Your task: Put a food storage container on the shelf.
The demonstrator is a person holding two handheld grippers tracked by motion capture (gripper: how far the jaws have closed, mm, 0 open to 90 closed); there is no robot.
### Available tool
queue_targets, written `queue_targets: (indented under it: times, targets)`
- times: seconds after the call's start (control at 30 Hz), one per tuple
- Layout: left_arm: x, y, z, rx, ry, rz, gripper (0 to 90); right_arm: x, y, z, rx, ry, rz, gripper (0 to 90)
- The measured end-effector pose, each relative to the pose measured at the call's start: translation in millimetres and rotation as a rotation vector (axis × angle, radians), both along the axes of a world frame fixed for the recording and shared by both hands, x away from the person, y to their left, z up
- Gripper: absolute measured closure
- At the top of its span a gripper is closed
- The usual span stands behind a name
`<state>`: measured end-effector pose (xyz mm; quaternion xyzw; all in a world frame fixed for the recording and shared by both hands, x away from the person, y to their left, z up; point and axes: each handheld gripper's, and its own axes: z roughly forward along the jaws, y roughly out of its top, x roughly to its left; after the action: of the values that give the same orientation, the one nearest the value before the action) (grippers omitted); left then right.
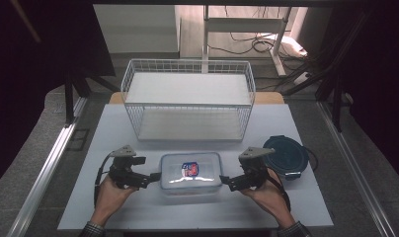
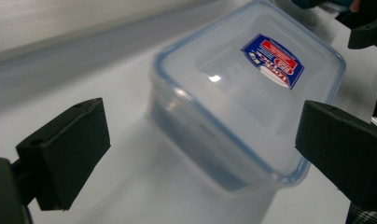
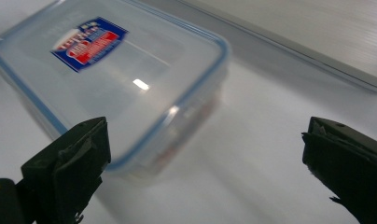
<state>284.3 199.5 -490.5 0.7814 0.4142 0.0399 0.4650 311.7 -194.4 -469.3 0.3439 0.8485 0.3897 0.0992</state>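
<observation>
While flanking from the left, left gripper (image 1: 154, 176) spread wide, gripping nothing, level with short left end | clear lidded box (image 1: 191, 172) flat near table (image 1: 113, 217) front edge, mid-width, long axis left-right | right gripper (image 1: 225, 181) gaping, unladen, off short right end, equally near, box between both.

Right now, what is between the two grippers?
The clear lidded box sits between the left gripper and right gripper, seen in the high view.

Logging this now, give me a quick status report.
Left gripper open, right gripper open, flanking the box. Box lidded, flat on table, unheld. Basket behind; nothing between.
</observation>
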Motion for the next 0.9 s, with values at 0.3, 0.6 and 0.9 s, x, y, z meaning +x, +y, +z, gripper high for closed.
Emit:
queue_targets:
  times: [0.3,0.6,0.9]
  targets:
    - [24.7,-27.5,-11.0,-0.012,0.131,-0.107,1.7,18.0,31.0,-8.9,0.024,0.134,0.069,2.2]
    - [25.0,-26.4,-30.5,-0.081,0.27,-0.157,3.7,32.0,30.9,-26.4,0.126,0.343,0.098,5.0]
    - [8.2,-11.7,-26.3,-0.121,0.257,-0.173,25.8,20.9,20.0,-22.5,0.148,0.354,0.092,19.1]
